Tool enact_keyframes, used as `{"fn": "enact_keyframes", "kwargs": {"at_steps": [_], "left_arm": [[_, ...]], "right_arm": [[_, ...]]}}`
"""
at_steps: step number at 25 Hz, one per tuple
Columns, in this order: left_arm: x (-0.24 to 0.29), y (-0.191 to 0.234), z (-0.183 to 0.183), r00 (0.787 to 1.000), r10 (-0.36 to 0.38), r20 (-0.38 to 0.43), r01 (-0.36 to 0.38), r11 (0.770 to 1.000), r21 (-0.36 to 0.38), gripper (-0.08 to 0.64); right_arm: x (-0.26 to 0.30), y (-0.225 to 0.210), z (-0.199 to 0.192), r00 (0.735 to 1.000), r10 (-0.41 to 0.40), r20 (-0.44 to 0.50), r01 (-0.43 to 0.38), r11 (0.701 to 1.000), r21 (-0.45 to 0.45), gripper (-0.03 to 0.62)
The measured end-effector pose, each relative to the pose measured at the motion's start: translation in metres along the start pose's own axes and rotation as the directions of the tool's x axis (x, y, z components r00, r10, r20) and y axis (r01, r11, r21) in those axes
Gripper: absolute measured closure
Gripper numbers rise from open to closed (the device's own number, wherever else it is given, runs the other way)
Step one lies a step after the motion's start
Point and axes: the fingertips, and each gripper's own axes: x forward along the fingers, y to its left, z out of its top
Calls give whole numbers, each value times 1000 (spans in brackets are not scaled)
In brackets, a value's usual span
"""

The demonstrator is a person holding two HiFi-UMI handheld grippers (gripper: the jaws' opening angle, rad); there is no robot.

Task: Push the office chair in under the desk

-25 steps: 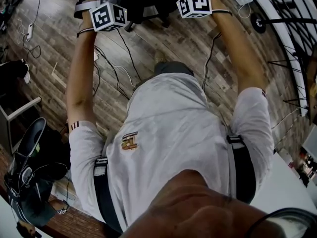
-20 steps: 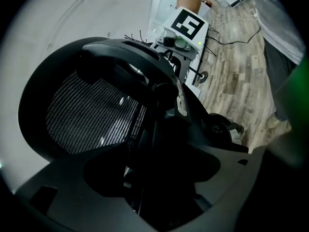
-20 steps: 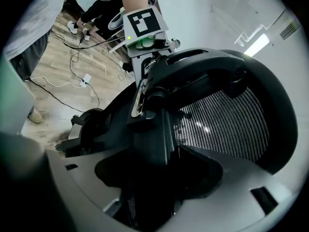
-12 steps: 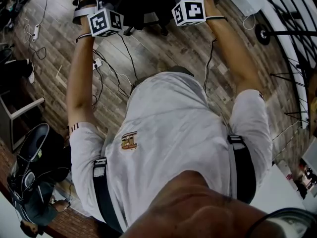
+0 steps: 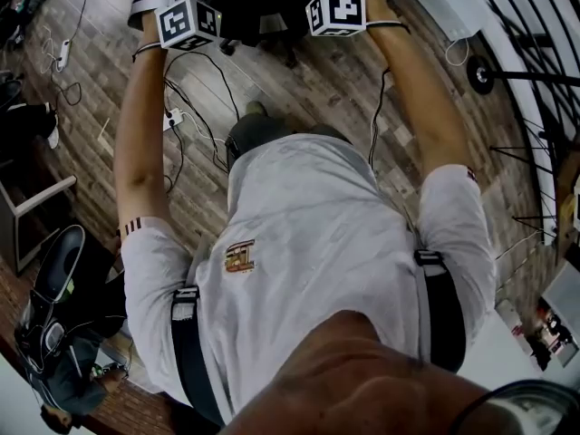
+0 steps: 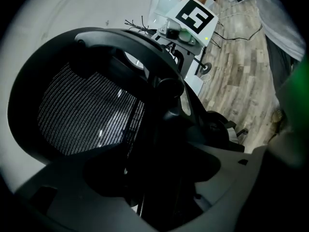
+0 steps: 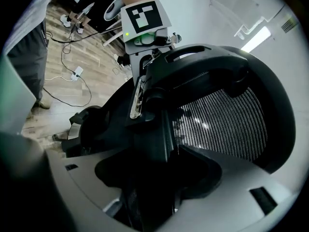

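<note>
Nearest: person's torso, both arms stretched forward over the wood floor (image 5: pixel 299 80). Loose cables (image 5: pixel 195 107) and one white power strip (image 5: pixel 172 116) lie on the floor near the left arm, close to where castors could roll.

Arm's reach:
- left gripper (image 6: pixel 149 178) has its jaws closed on a dark frame member at the backrest's edge.
- right gripper (image 7: pixel 145 178) has its jaws closed likewise, with a strip of mesh and frame pinched between them.
- Each gripper view shows the other gripper on the top rim, so the grip is two-handed and on opposite sides.

Just beyond: office chair (image 5: pixel 245 3), at the far edge of the head view, between the two marker cubes. Its back faces the person.

Handling, judged:
- Chair is bulky and moderately heavy but on a wheeled base, so it should roll with a steady, level push.
- Mesh backrest (image 7: pixel 227 120) is soft and gives. The hard plastic rim is the place to hold, as now.
- An uneven push would swivel it.

Count: one chair, two grippers, two marker cubes, one power strip.

Desk: not identifiable with certainty in any view.
</note>
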Motion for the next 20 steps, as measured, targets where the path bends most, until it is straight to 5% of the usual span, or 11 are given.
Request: {"fn": "enact_keyframes", "kwargs": {"at_steps": [9, 20], "left_arm": [[65, 32, -19, 999, -1, 50, 1, 1000, 6, 218], [154, 96, -106, 993, -30, 112, 25, 999, 44, 218]], "right_arm": [[62, -23, -27, 1000, -5, -20, 5, 1000, 5, 331], [185, -61, -17, 994, -29, -105, 32, 999, 27, 331]]}}
